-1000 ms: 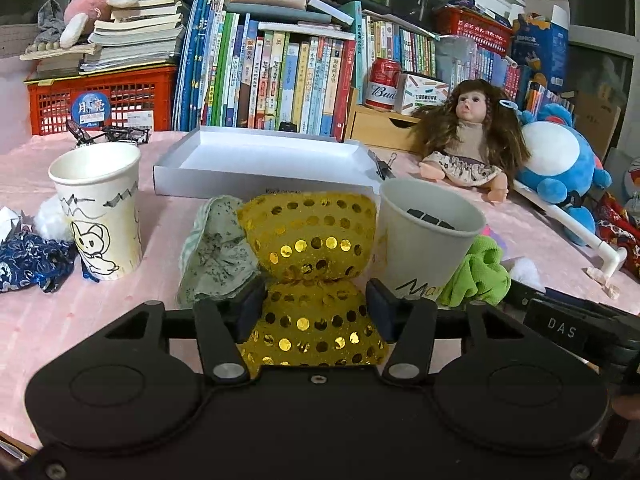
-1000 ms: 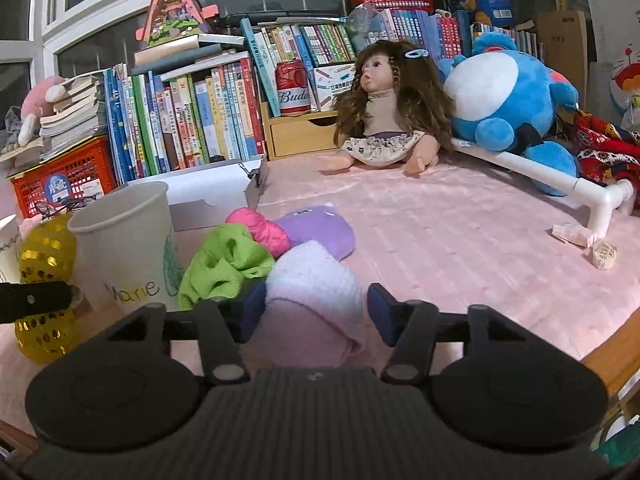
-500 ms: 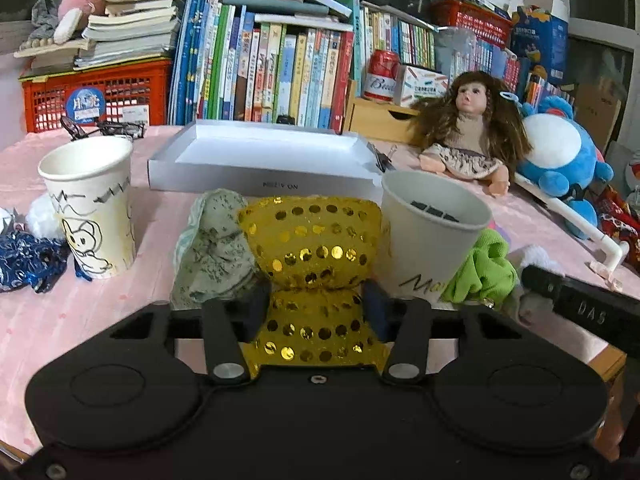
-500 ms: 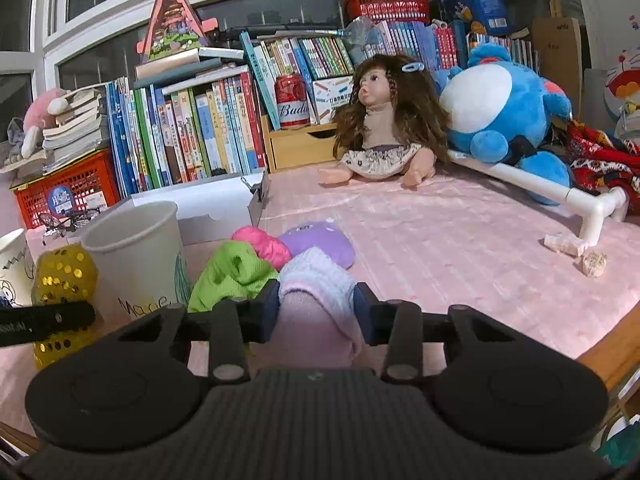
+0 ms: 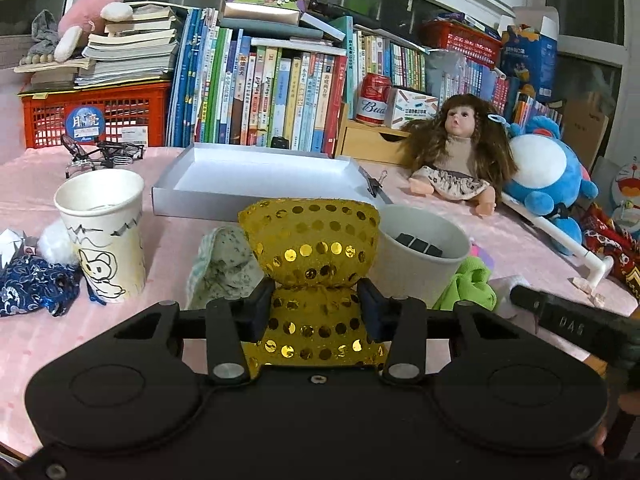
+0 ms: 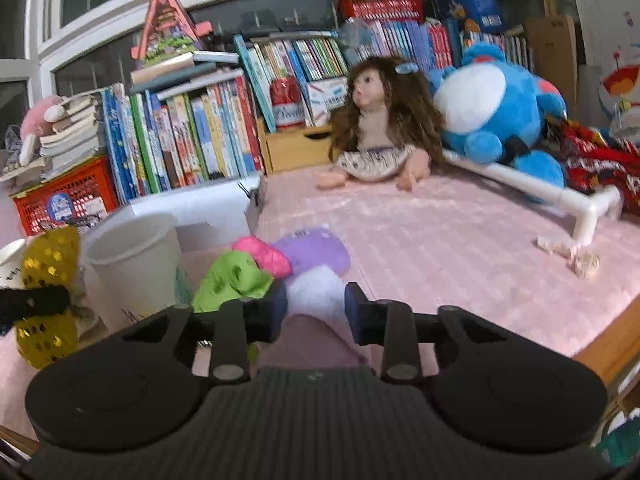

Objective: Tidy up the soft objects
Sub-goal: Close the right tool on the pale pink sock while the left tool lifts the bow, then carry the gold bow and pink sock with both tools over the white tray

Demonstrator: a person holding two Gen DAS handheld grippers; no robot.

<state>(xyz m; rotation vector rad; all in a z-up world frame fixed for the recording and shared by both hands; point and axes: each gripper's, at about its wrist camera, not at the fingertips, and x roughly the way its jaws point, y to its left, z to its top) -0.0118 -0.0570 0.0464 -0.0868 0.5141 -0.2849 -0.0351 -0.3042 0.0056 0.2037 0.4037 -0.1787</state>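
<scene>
The worktop (image 5: 460,216), covered in pink cloth, carries a white tray (image 5: 256,178) at the back, two paper cups and a scatter of soft items in front. The step in hand appears to be the pick-up: each gripper is taking one soft item.

The left gripper (image 5: 316,300) has its fingers pressed into the waist of the gold sequin pouch (image 5: 310,240), which bulges above and below the pads; the jaws have just been closing on it. The pouch stands between a speckled cloth (image 5: 224,264) and the plain paper cup (image 5: 420,256), close to both.

The right gripper (image 6: 316,306) straddles the white sock (image 6: 316,292), which lies just beside the green cloth (image 6: 234,278), pink item (image 6: 262,252) and purple item (image 6: 314,250). Its jaws have just been opening; the frame is blurred, but the pads seem to flank the sock loosely rather than pinch it.

Next move, as judged: the left lifts the pouch clear without tipping the cup; the right re-closes on the sock before lifting.
</scene>
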